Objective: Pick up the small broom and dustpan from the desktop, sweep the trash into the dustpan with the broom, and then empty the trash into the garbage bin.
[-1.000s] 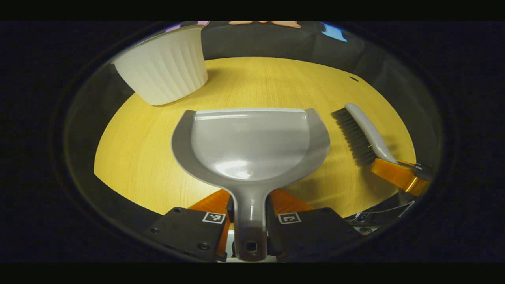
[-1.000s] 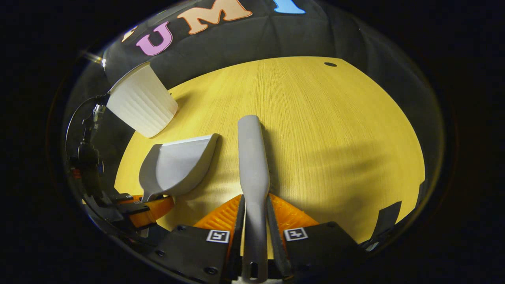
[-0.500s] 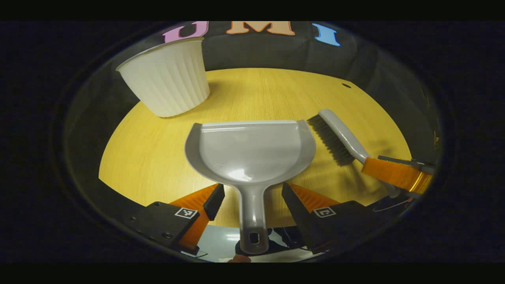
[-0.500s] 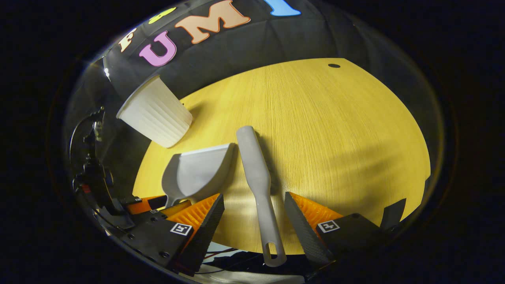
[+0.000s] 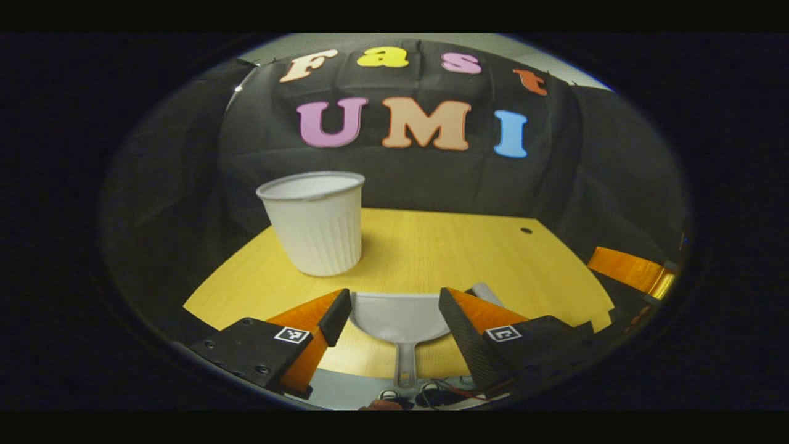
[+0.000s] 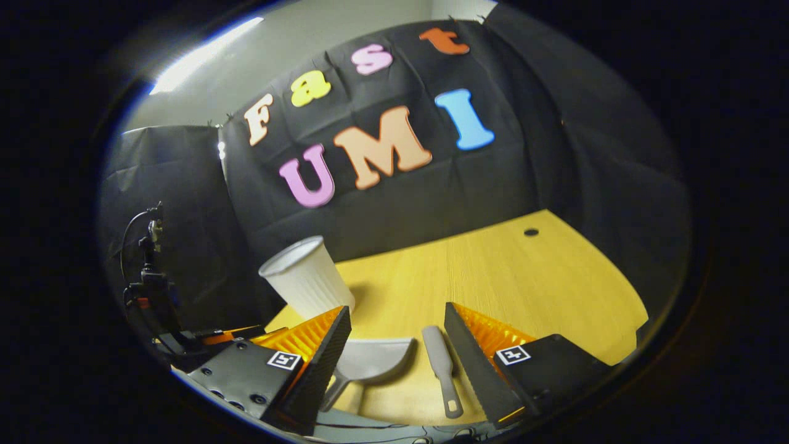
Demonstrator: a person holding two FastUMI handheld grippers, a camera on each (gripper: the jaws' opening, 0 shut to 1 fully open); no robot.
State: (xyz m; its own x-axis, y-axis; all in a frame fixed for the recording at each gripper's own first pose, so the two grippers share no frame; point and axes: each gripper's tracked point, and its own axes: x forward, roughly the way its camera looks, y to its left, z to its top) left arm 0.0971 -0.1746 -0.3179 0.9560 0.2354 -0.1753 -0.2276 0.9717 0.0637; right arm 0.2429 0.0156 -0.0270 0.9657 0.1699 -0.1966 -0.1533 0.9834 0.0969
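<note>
Grey plastic dustpan point(image 5: 399, 317) lies on the yellow wooden desktop point(image 5: 431, 246) just ahead of the spread, empty left gripper point(image 5: 394, 308); the grey-handled small broom point(image 6: 441, 364) lies between the spread fingers of the right gripper point(image 6: 394, 336). Task looks finished; both should back straight away, touching nothing.

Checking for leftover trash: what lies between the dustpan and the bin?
Bare desktop separates the dustpan from the bin in the left gripper view.

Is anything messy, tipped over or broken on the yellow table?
Nothing stands out. The white ribbed plastic bin stands upright on the yellow wooden table. The grey plastic dustpan and grey-handled small broom lie flat side by side. Both claws are open, holding nothing.
</note>
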